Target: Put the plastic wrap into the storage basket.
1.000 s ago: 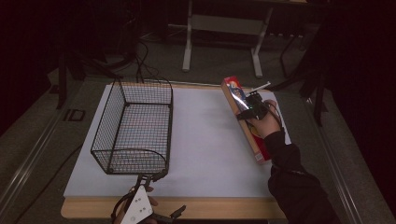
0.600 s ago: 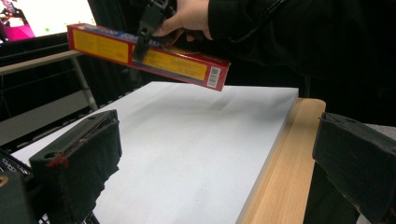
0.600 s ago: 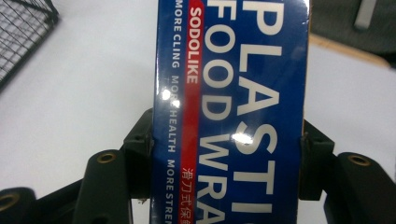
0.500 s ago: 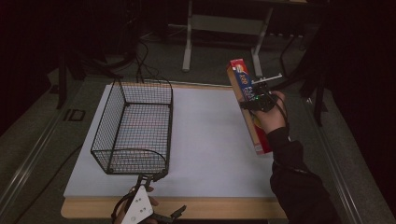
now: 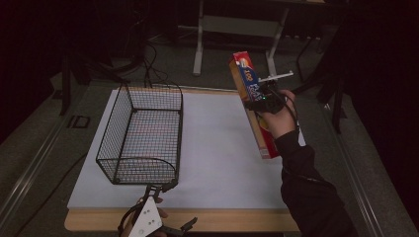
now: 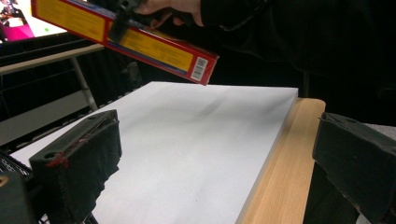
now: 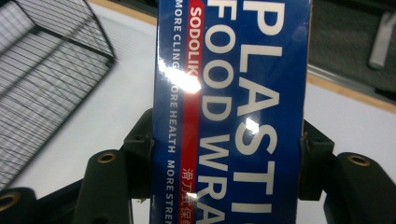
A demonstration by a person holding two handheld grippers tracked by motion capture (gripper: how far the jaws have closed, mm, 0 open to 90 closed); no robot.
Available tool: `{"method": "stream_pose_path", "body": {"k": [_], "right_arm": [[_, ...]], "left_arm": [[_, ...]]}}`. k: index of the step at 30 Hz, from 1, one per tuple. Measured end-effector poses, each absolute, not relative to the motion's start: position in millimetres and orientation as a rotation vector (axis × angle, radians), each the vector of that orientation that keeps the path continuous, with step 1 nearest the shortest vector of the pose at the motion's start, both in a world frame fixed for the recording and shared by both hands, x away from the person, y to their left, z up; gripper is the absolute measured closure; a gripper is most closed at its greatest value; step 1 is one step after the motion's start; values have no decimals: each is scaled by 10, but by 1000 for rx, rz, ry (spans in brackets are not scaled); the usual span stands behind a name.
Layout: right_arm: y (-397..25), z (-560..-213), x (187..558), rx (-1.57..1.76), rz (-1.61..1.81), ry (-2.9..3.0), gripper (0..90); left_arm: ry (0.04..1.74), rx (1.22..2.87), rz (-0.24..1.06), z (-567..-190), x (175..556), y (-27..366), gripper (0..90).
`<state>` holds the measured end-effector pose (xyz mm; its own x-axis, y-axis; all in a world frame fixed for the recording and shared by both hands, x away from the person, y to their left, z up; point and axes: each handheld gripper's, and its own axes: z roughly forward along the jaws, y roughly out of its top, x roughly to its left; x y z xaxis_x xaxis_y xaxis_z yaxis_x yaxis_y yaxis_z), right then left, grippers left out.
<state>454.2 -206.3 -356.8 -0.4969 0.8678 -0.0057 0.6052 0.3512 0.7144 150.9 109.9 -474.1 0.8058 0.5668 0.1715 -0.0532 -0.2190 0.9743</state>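
We log the right gripper point(image 5: 261, 101) clamped across a long box of plastic wrap point(image 5: 252, 106), its two jaws pressed against the box's narrow sides, as the right gripper view shows plainly point(image 7: 229, 154). The box point(image 7: 231, 107) is off the table, tilted, with its far end raised toward the back and its near end low over the right edge of the white sheet point(image 5: 222, 148). In the left gripper view we see the same box point(image 6: 126, 39) hanging in the air above the sheet point(image 6: 187, 140), yellow and red on that face, with the person's hand point(image 6: 170, 7) above it.

The left gripper point(image 5: 148, 222) sits at the near edge of the table point(image 5: 237, 219), just below the wire basket point(image 5: 141, 133). Its jaws stand wide apart with nothing between them; we see bare sheet and wooden table edge point(image 6: 280, 172) through the gap.

The basket stands upright on the left part of the sheet, well apart from the box.
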Motion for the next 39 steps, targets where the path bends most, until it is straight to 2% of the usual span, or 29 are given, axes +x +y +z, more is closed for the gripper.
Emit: {"method": "stream_pose_path", "body": {"k": [39], "right_arm": [[-541, -2972, 4242, 1010, 1144, 2265, 397]], "left_arm": [[371, 1721, 581, -4748, 1488, 1077, 18]]}}
